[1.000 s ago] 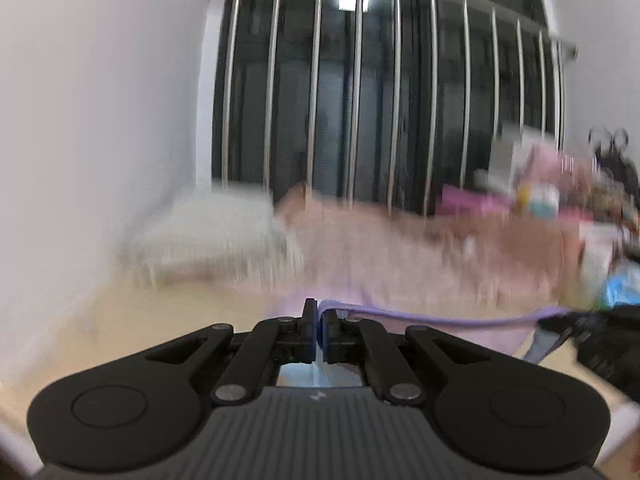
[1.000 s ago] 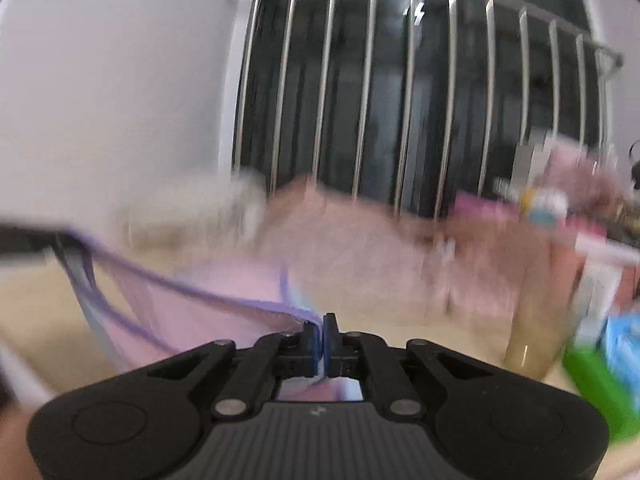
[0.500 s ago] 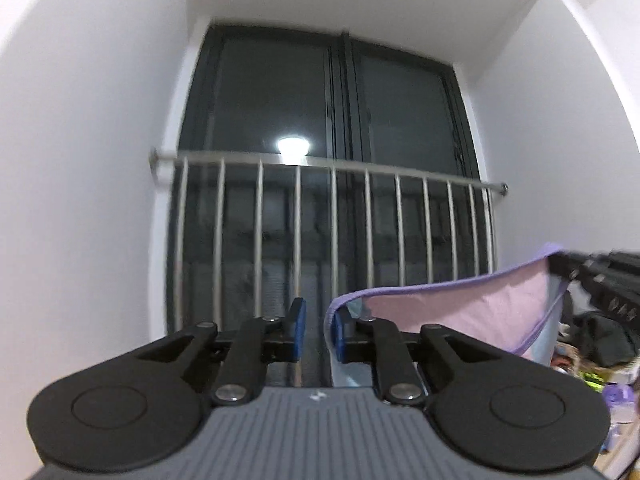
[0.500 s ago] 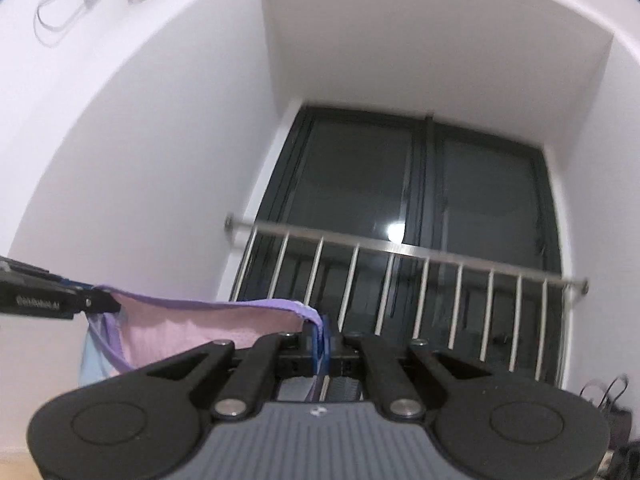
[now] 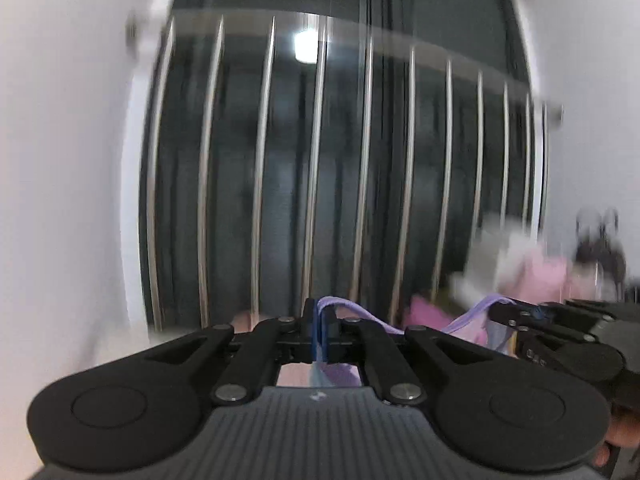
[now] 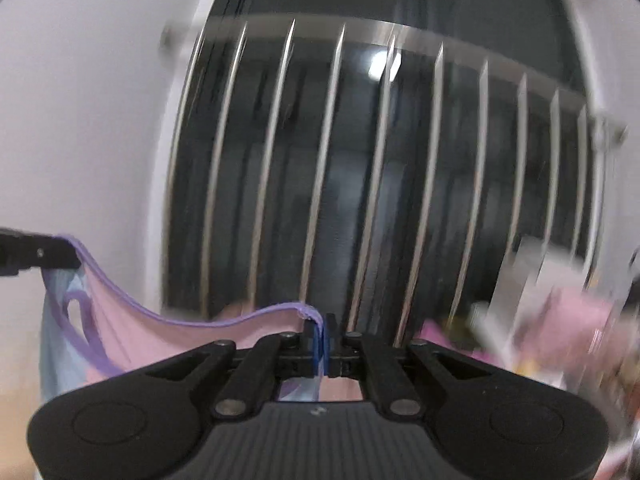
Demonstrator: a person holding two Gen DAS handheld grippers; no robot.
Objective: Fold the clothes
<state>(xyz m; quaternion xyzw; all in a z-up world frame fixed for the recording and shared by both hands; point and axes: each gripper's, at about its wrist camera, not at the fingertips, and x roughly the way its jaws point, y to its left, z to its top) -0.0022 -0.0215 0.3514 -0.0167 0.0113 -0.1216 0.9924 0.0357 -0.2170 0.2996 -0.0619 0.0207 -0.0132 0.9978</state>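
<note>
A pink garment with purple trim (image 6: 180,334) hangs in the air, stretched between my two grippers. My left gripper (image 5: 320,320) is shut on one purple-edged corner (image 5: 340,304). My right gripper (image 6: 322,334) is shut on the other corner; it also shows at the right of the left wrist view (image 5: 516,314), holding the trim. The left gripper's tip shows at the left edge of the right wrist view (image 6: 36,258). The garment's lower part is hidden below the grippers. Both views are motion-blurred.
A dark window behind a metal railing with vertical bars (image 5: 316,168) fills the background between white walls (image 5: 68,160). Blurred pink and white items (image 6: 560,312) sit at the lower right. A dark bag (image 5: 600,252) stands far right.
Both grippers have tilted and dropped from pointing high at the window top. The garment stays stretched between them. The left jaws, slightly apart half a second ago, now look closed on the trim.
</note>
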